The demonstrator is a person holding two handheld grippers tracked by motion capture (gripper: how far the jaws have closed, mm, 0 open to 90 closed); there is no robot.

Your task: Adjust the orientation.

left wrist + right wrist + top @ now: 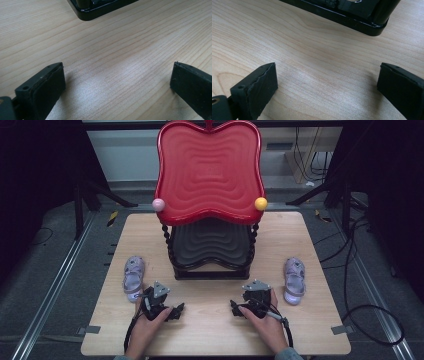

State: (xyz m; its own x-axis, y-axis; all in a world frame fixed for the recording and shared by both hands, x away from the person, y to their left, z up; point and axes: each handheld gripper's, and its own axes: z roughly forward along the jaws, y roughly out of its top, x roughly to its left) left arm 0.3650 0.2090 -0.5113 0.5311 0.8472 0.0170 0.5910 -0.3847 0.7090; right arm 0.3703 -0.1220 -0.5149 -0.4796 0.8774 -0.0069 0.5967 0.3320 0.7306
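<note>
A two-tier stand (210, 195) with a red wavy top tray and a dark lower tray (211, 244) stands at the back middle of the wooden table (210, 330). A small lilac sandal (133, 277) lies left of the stand, its partner (294, 280) right of it. My left gripper (178, 310) rests low on the table near the front, just right of the left sandal, open with bare wood between its fingers (47, 90). My right gripper (235, 309) rests likewise left of the right sandal, open and empty, fingers (257, 90) wide apart.
The stand's black base corner (87, 13) lies ahead of the left gripper, and its other corner (372, 27) ahead of the right. A pink ball (158, 204) and a yellow ball (260, 203) cap the stand's posts. Cables trail on the floor at the right.
</note>
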